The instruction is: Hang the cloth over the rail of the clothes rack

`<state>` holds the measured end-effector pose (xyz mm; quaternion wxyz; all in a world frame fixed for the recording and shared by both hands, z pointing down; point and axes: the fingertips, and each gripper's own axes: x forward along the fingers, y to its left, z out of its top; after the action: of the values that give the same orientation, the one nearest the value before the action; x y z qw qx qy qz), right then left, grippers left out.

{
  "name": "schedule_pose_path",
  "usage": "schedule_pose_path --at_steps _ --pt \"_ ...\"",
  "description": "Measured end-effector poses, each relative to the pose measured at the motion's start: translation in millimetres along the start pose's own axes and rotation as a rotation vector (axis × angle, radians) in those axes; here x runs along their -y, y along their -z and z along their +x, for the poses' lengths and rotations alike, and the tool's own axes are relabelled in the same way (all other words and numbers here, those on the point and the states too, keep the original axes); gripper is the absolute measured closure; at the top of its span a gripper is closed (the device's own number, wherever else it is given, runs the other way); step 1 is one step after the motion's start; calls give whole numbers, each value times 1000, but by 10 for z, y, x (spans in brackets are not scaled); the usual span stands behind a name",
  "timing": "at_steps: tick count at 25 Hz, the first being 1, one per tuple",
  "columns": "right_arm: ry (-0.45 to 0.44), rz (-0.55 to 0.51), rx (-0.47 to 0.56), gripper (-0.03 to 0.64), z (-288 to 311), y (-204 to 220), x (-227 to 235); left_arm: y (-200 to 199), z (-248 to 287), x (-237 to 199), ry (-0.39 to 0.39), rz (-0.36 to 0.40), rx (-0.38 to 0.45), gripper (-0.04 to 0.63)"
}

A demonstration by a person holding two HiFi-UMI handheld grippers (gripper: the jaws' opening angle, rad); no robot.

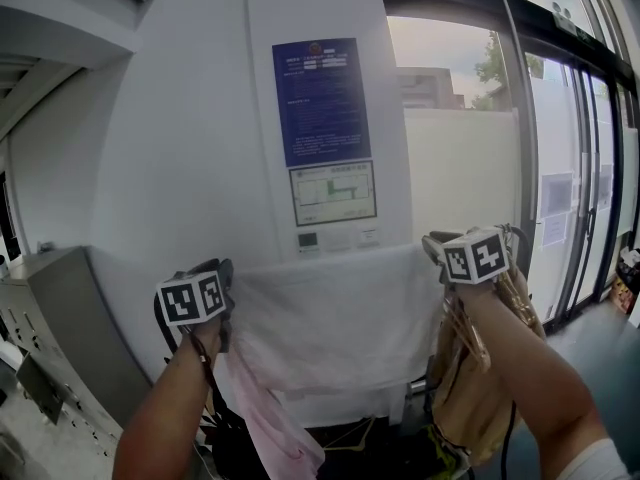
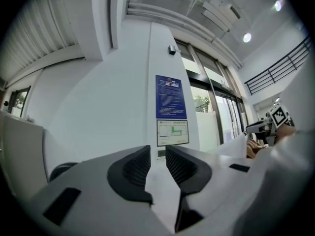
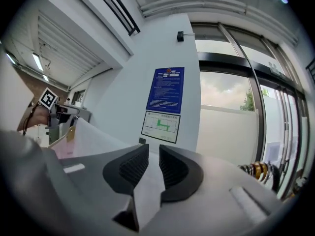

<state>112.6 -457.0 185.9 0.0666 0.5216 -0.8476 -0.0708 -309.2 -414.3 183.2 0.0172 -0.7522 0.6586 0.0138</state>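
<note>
My left gripper (image 2: 157,170) had its jaws nearly closed on one top corner of the white cloth (image 1: 330,313). My right gripper (image 3: 153,167) pinched the other top corner in the same way, with only a thin fold between the ribbed jaws. The cloth hung spread between them, raised in front of me. Below it I saw a pink garment (image 1: 275,423) and a tan garment (image 1: 490,388), but I could not find the rail itself; the cloth covered that place. So I judged the danger was to lower blind and miss the rail, or to catch on those garments. Each bite was also small, so a strong pull could free a corner. Behind everything stood the white wall (image 1: 150,168) with a blue notice (image 1: 320,98).
</note>
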Motion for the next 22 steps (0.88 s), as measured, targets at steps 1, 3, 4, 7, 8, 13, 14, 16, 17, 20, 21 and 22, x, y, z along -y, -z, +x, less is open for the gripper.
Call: schedule_pose_path --at_steps 1,3,4,7,8,13,14,16,17,20,21,22 --pt "-16 7 13 551 -48 80 -105 63 -55 117 23 -1 14 497" --pt "-46 17 38 563 -145 283 -333 177 -192 319 51 -4 62 498" --pt "-60 17 51 592 -189 395 -459 249 -259 418 60 1 84 499" --pt "-90 10 85 614 -280 687 -859 552 -397 767 97 11 106 588" --pt "-100 17 90 615 -286 762 -988 651 -426 890 114 -2 108 589" --pt "-191 100 76 615 -173 1071 -1629 1101 -501 1440 176 -102 95 589" --pt "-207 110 75 615 -145 1119 -1730 1192 -500 1555 189 -90 88 589" --pt "-234 110 74 615 -106 1193 -1900 1387 -487 1763 217 -52 59 589" --pt "-247 109 74 615 -101 1226 -1966 1482 -479 1839 228 -41 43 589" --pt "-271 114 71 616 -109 1287 -2057 1630 -465 1950 241 -43 26 589" --pt "-273 118 72 617 -108 1284 -2059 1628 -462 1963 242 -43 29 589" --pt "-274 121 74 617 -108 1273 -2055 1611 -460 1973 243 -41 33 589"
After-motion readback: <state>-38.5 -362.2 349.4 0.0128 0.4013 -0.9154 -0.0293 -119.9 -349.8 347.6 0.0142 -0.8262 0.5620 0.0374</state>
